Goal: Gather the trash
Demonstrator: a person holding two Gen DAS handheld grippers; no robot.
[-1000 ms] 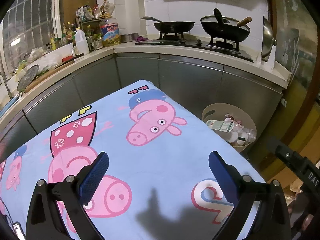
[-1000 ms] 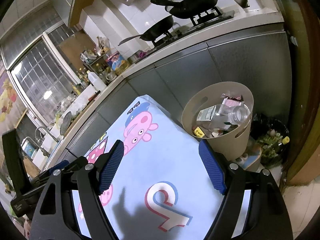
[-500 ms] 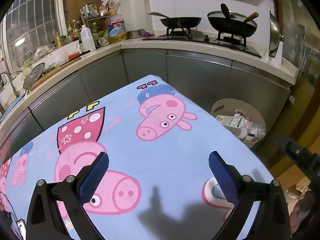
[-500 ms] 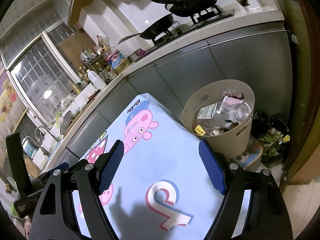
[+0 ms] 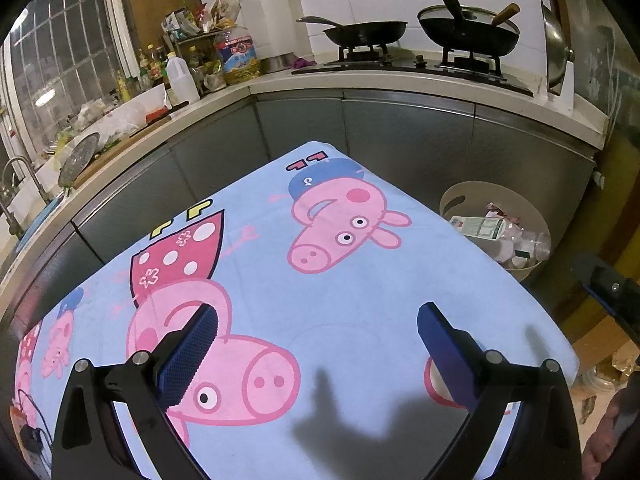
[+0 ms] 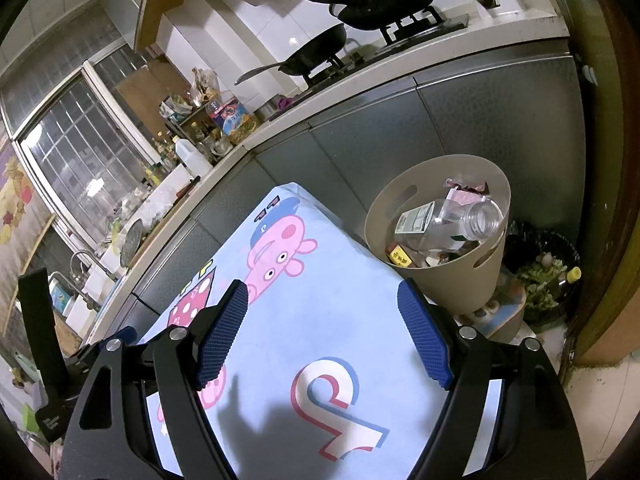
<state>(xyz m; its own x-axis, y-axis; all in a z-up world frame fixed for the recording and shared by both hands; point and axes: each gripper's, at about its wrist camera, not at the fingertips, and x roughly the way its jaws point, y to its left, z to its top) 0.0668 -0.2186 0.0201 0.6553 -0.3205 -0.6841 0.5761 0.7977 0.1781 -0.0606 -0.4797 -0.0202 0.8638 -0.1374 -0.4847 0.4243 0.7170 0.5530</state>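
A beige round bin [image 6: 476, 280] stands on the floor past the table's far right edge. In it lie a clear plastic bottle [image 6: 452, 220] and wrappers. The left wrist view shows the same bin [image 5: 456, 200] with the bottle [image 5: 496, 236] at the right. My left gripper [image 5: 318, 328] hangs open over the blue cartoon-pig tablecloth [image 5: 320, 300], nothing between its blue pads. My right gripper [image 6: 322, 312] is open too, above the cloth [image 6: 320, 332] just short of the bin, and holds nothing.
A grey-fronted counter [image 5: 400, 84] wraps the back, with a stove, two black pans [image 5: 468, 36], bottles [image 5: 182, 80] and a sink tap [image 5: 16, 176] at left. A black bag of green scraps [image 6: 544, 276] sits on the floor beside the bin. A brown door frame [image 6: 600, 200] stands at right.
The left wrist view has tilted a little: table and bin sit lower in frame, more counter shows. The right wrist view is unchanged. Both grippers stay open.
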